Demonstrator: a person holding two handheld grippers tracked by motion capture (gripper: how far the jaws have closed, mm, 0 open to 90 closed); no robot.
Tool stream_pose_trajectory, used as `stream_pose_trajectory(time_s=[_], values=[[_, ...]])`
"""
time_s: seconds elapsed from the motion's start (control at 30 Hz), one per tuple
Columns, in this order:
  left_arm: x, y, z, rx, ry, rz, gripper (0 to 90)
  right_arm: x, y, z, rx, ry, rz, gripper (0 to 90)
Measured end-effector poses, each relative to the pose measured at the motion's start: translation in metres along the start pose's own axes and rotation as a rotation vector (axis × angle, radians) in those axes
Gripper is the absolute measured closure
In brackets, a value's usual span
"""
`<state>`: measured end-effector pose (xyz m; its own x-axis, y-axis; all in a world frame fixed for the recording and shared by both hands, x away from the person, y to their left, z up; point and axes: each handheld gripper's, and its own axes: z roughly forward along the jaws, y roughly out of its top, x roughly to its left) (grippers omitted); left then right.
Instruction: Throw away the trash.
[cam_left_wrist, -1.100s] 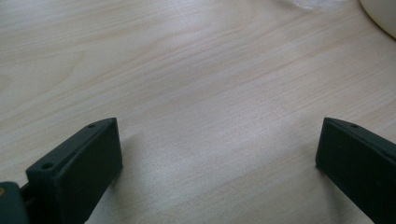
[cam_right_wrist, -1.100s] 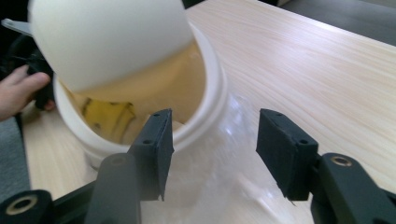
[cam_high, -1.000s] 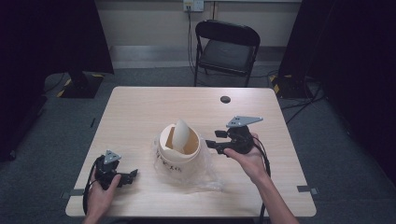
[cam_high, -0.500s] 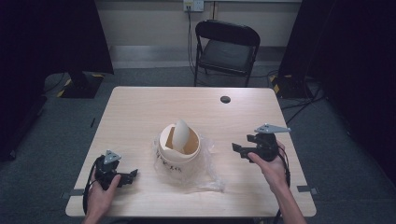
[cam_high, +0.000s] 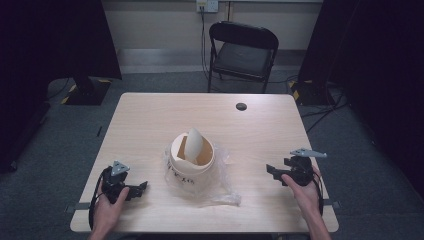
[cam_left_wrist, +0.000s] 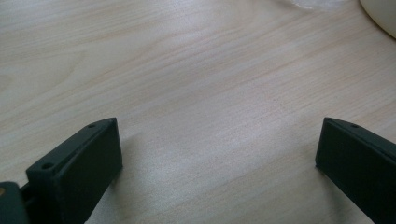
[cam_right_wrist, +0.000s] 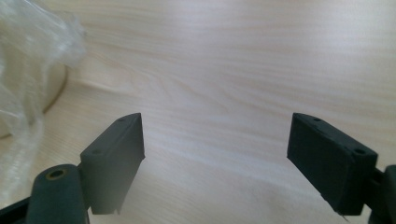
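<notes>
A cream bin with a swing lid stood at the table's centre on a clear plastic bag. Your left gripper, at seven o'clock, and right gripper, at four o'clock, were both wide open and empty. The bin looked light and rigid, best held by its rim; the bag looked slippery.

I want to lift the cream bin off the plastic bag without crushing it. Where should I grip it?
Probably the bin's open top rim on its right side, from above with the right gripper: the tilted lid leaves that edge exposed.

Bin on bag, table ctr
</notes>
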<state>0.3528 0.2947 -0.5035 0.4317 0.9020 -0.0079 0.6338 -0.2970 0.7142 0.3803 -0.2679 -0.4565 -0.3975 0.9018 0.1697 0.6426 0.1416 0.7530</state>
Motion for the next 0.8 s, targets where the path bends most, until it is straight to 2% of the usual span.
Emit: stream_pose_trajectory(time_s=[0.3, 0.57, 0.73, 0.8], values=[[0.0, 0.0, 0.0, 0.0, 0.0, 0.0, 0.0, -0.014, -0.022, 0.007, 0.05, -0.07, 0.013, 16.2], [0.0, 0.0, 0.0, 0.0, 0.0, 0.0, 0.0, -0.013, -0.032, 0.011, 0.085, -0.137, 0.015, 15.9], [0.0, 0.0, 0.0, 0.0, 0.0, 0.0, 0.0, -0.009, -0.035, 0.015, 0.076, -0.188, -0.011, 15.5], [0.0, 0.0, 0.0, 0.0, 0.0, 0.0, 0.0, -0.005, -0.037, 0.017, 0.071, -0.226, -0.047, 14.1]])
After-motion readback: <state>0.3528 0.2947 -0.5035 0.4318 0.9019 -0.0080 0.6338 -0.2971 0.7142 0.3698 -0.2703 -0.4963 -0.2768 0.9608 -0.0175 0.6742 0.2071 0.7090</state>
